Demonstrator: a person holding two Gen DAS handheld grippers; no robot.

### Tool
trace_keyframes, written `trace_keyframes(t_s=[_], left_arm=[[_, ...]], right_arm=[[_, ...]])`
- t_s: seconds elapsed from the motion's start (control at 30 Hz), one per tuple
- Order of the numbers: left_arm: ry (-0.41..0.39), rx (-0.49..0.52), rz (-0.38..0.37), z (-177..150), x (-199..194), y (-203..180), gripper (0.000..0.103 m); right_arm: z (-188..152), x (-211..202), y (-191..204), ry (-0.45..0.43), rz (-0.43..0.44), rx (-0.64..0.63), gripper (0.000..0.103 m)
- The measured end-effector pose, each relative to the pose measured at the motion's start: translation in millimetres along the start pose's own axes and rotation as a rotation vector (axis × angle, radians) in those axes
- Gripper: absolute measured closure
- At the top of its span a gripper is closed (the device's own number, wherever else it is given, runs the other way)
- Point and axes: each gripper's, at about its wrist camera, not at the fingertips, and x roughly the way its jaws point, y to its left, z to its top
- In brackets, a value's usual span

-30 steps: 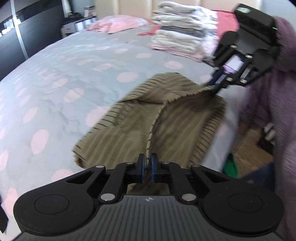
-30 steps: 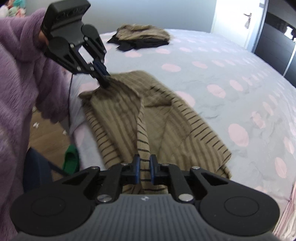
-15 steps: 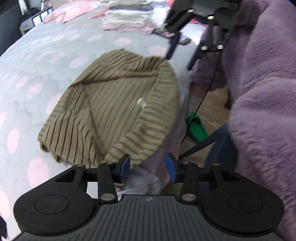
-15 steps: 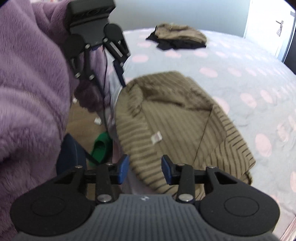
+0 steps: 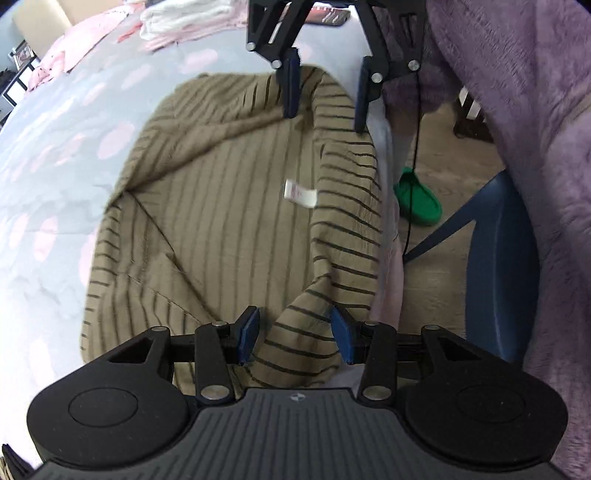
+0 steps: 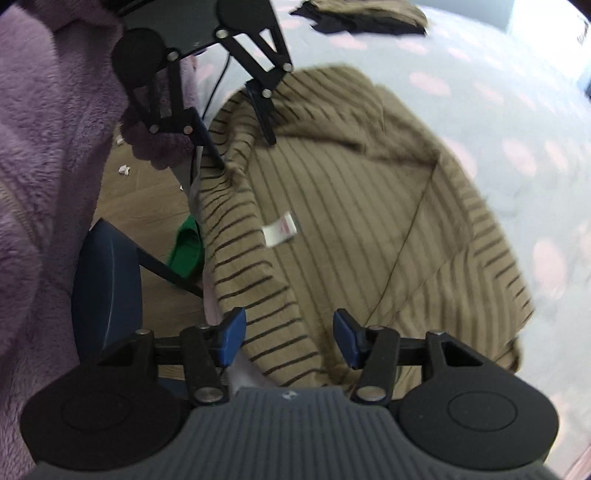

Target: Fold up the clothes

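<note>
- A tan striped garment (image 5: 236,206) is seen spread on the bed (image 5: 48,206), close to the bed's edge nearest the person; a rolled hem runs along that edge, and a small white label (image 5: 301,194) lies on the cloth beside the roll.
- In the left wrist view, the left gripper (image 5: 295,334) is shown with its blue pads apart; a ridge of the rolled hem rises between them, and no pad is seen pressing on it.
- In the same view the right gripper (image 5: 325,92) is shown from outside at the far end of the garment, its two blue fingers spread, one over the cloth and one at the hem by the bed's edge.
- In the right wrist view, the right gripper (image 6: 290,336) is shown with its jaws opening; the striped hem lies between the pads without being clamped. The left gripper (image 6: 243,144) appears at the far end, its fingers apart on either side of the hem.
- Only the left wrist view shows a stack of folded pale laundry (image 5: 192,18) and a pink pillow (image 5: 81,37) at the far end of the bed.
- Only the right wrist view shows a heap of tan and black clothes (image 6: 362,16) further along the bed.
- The bed is covered with a grey sheet dotted with pink spots; a wooden floor (image 6: 147,199) lies beside it.
- A green slipper (image 5: 417,201) and a blue chair (image 5: 498,266) are seen on the floor, and purple fleece sleeves (image 6: 44,147) fill the side of each view, hiding part of the room.
</note>
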Motion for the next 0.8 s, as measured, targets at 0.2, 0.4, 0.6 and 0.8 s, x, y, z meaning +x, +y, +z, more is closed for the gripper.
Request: trace_keyframes(t_s=[0.2, 0.4, 0.6, 0.8], left_arm=[[-0.041, -0.042, 0.058, -15, 6, -8, 0.076], [-0.097, -0.089, 0.099, -19, -12, -10, 0.094], [-0.197, -0.217, 0.149, -24, -38, 6, 0.099], [-0.25, -0.283, 0.35, -19, -46, 19, 0.099]], right_arm=[[-21, 5, 22, -0.02, -0.065, -0.012, 0.08], [-34, -23, 26, -0.13, -0.156, 0.034, 0.096], [-34, -42, 15, -0.201, -0.277, 0.111, 0.097], [-24, -39, 10, -0.22, -0.452, 0.117, 0.099]])
